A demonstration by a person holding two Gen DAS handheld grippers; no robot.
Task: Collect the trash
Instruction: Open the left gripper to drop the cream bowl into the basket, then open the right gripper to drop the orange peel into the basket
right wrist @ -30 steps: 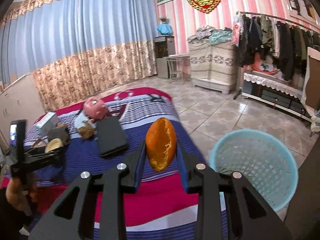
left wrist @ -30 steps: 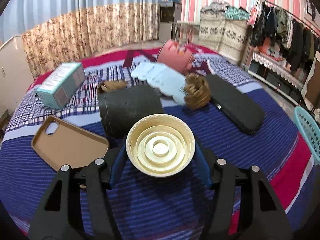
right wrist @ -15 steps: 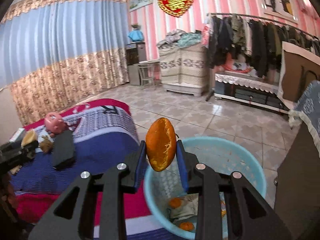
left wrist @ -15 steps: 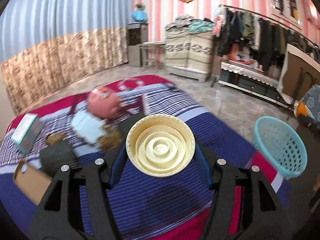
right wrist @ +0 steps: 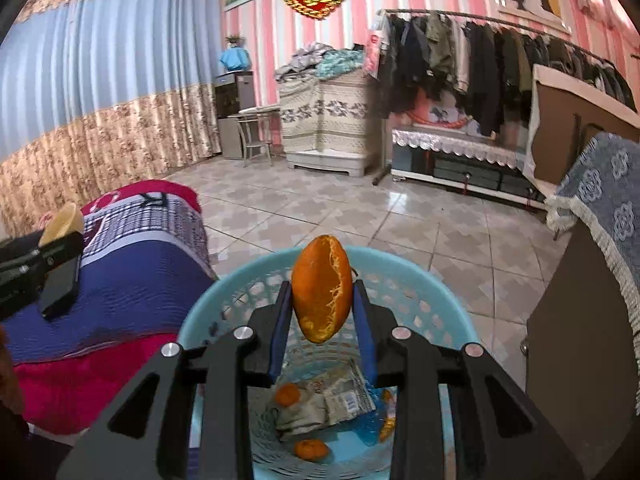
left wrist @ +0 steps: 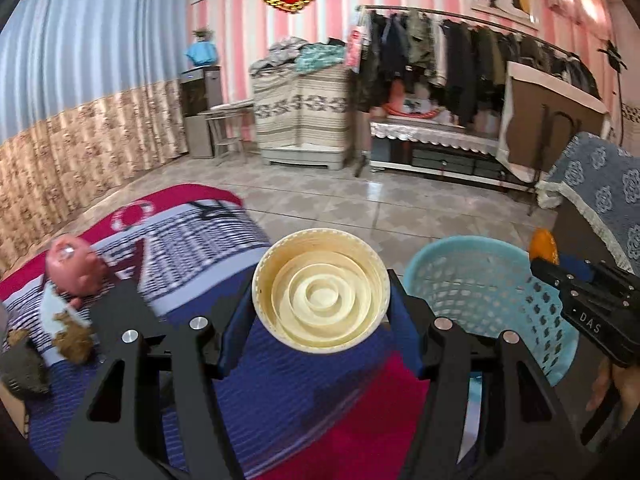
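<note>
Right now my right gripper (right wrist: pixel 322 316) is clamped on an orange peel (right wrist: pixel 322 288), its blue pads pressing the peel's two sides; the peel stands on end between the fingertips, long axis upright, its torn pithy edge facing my camera and its top poking above the fingers. Only this view looks down into the light blue basket (right wrist: pixel 440 292) directly below the peel: crumpled wrappers (right wrist: pixel 328 404) and a few orange scraps (right wrist: pixel 310 450) lie on its bottom. My left gripper (left wrist: pixel 322 312) grasps a cream round lid (left wrist: pixel 322 290), held by its rim on both sides, its hollow face with raised concentric rings turned toward the camera and tilted slightly upward; being round, it has no long axis to speak of. That lid hangs over the foot of the bed (left wrist: pixel 280 400) with its blue and red striped cover, and the basket sits just to its right on the tiled floor. Only the left view shows the pink piggy bank (left wrist: pixel 72 268) and a brown fuzzy clump (left wrist: pixel 74 338) farther up the bed, and my right gripper from the side with the peel above the basket's far rim. From the right view, the left gripper appears at the left edge over the bed.
</note>
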